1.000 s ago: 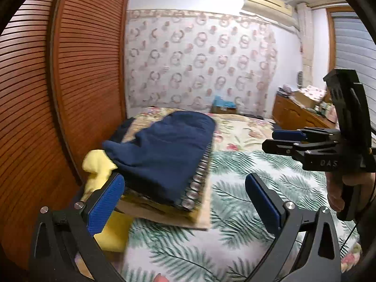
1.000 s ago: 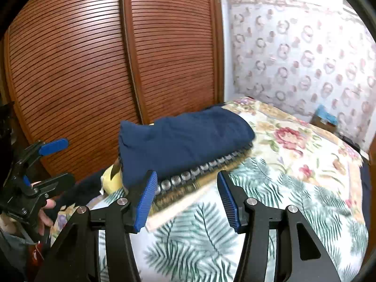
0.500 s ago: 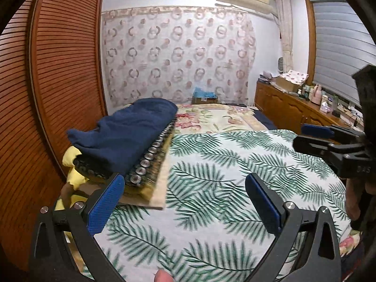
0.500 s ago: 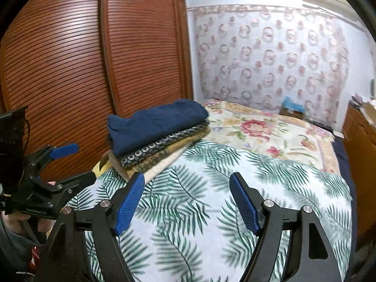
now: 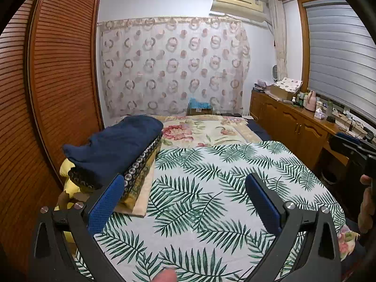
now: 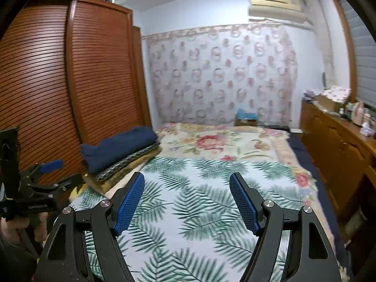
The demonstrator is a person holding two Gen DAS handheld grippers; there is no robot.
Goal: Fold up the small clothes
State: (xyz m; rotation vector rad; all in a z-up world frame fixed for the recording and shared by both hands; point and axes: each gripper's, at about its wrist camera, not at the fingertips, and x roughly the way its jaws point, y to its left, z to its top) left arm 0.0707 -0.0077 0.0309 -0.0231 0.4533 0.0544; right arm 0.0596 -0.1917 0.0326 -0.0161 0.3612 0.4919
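Through my left wrist camera, my left gripper (image 5: 185, 189) hangs over the palm-leaf sheet (image 5: 211, 188) with its blue pads (image 5: 105, 204) spread wide and nothing between them. The stack of folded clothes (image 5: 117, 155) sits at the left edge of the bed beside the slatted wardrobe door (image 5: 58, 82), a navy garment (image 5: 112, 145) on top, a dark patterned piece and yellow cloth (image 5: 67, 171) under it; my left pad stands just in front of the stack's near corner, and I cannot tell whether it touches. A floral blanket (image 5: 204, 131) covers the far end of the bed, a ring-patterned curtain (image 5: 174, 70) hangs behind it, and a wooden cabinet (image 5: 293, 127) runs along the right. My right gripper (image 5: 352, 148) shows at the right edge, a hand (image 5: 366, 204) under it. Through my right wrist camera, that gripper (image 6: 186, 196) points across the leaf sheet (image 6: 199, 199); its jaws have just been opening and now stand far apart, empty. The folded stack (image 6: 122, 155) lies ahead and to the left, apart from my fingers, with the navy garment (image 6: 117, 145) uppermost. My left gripper (image 6: 50, 171) shows at the far left, held in a hand (image 6: 21, 225).
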